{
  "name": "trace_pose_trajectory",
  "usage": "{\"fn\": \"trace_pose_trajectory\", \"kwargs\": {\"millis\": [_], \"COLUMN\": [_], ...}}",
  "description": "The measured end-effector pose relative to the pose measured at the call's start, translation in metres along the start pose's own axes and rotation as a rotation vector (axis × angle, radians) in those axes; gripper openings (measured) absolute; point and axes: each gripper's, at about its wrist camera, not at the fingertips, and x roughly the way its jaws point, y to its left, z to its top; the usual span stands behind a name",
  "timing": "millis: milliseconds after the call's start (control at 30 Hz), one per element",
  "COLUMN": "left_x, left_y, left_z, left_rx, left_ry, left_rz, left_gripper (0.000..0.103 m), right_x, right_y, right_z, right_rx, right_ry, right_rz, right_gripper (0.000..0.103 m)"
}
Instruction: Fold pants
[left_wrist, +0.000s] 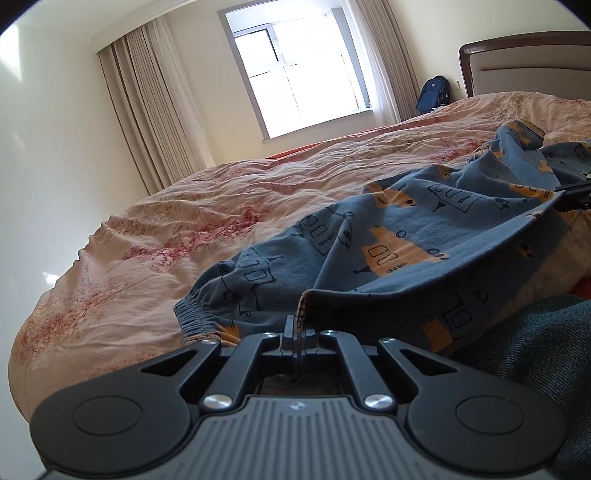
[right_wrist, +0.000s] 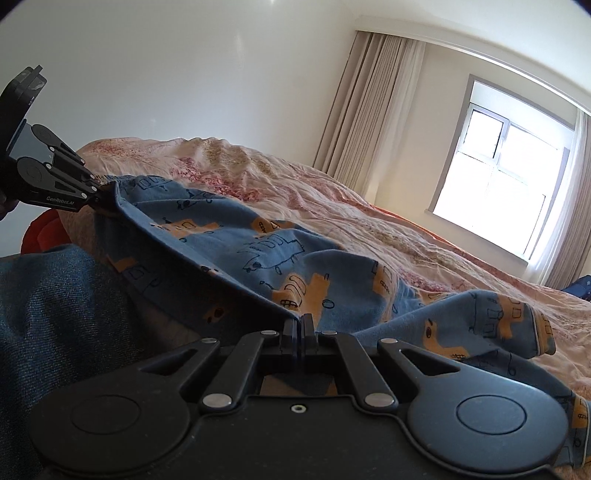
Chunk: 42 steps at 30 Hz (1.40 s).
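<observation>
Blue pants (left_wrist: 399, 236) printed with orange and outlined vehicles lie rumpled on the bed. My left gripper (left_wrist: 300, 325) is shut on the pants' near edge beside the elastic waistband (left_wrist: 195, 314). In the right wrist view the pants (right_wrist: 266, 251) stretch from my right gripper (right_wrist: 300, 325), shut on their edge, to the left gripper (right_wrist: 99, 195) at the far left, which pinches the same taut edge. The right gripper (left_wrist: 572, 195) shows at the right margin of the left wrist view, holding cloth.
A pink floral quilt (left_wrist: 221, 206) covers the bed, with a headboard (left_wrist: 524, 59) at the back right. A window (left_wrist: 291, 74) with beige curtains (left_wrist: 147, 110) and a blue backpack (left_wrist: 434, 94) stand beyond. Dark denim clothing of the person (right_wrist: 55, 314) is close by.
</observation>
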Motion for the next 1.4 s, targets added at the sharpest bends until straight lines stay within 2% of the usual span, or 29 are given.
{"fn": "trace_pose_trajectory", "kwargs": {"millis": [300, 600, 767, 833, 867, 933, 1033, 1067, 1100, 1133, 1200, 1300, 1400], "left_x": [0.004, -0.006, 0.001, 0.000, -0.003, -0.009, -0.020, -0.022, -0.025, -0.028, -0.032, -0.030, -0.016], "left_y": [-0.002, -0.006, -0.001, 0.003, 0.004, 0.004, -0.002, -0.004, -0.007, -0.010, -0.017, -0.034, -0.062], "left_z": [-0.005, -0.006, -0.008, -0.006, -0.006, -0.004, 0.001, 0.004, 0.009, 0.013, 0.024, 0.042, 0.065], "left_rx": [-0.006, 0.023, -0.036, -0.075, -0.087, -0.102, -0.132, -0.146, -0.171, -0.204, -0.282, -0.374, -0.416], "left_ry": [0.031, 0.031, 0.063, 0.075, 0.076, 0.068, 0.032, 0.027, 0.018, 0.006, -0.042, -0.105, -0.118], "left_rz": [0.002, 0.014, -0.015, -0.044, -0.054, -0.054, -0.058, -0.068, -0.081, -0.090, -0.110, -0.171, -0.253], "left_gripper": [0.000, 0.000, 0.000, 0.008, 0.011, 0.047, 0.064, 0.067, 0.077, 0.089, 0.103, 0.103, 0.103], "right_x": [0.007, -0.001, 0.005, 0.005, 0.004, 0.002, -0.001, -0.002, -0.004, -0.006, -0.013, -0.028, -0.044], "right_y": [0.004, 0.005, 0.004, 0.002, 0.001, 0.000, -0.003, -0.004, -0.007, -0.010, -0.017, -0.032, -0.050], "right_z": [-0.010, -0.009, -0.015, -0.015, -0.015, -0.015, -0.019, -0.020, -0.022, -0.023, -0.028, -0.036, -0.047], "right_rx": [0.030, 0.020, 0.046, 0.075, 0.084, 0.098, 0.126, 0.138, 0.152, 0.169, 0.212, 0.262, 0.301], "right_ry": [0.036, 0.027, 0.052, 0.056, 0.052, 0.049, 0.044, 0.043, 0.041, 0.037, 0.026, 0.004, -0.009], "right_rz": [0.011, 0.017, 0.020, 0.022, 0.023, 0.018, 0.008, 0.001, -0.007, -0.015, -0.037, -0.096, -0.166], "right_gripper": [0.000, 0.000, 0.000, 0.003, 0.006, 0.017, 0.034, 0.046, 0.060, 0.066, 0.090, 0.102, 0.102]}}
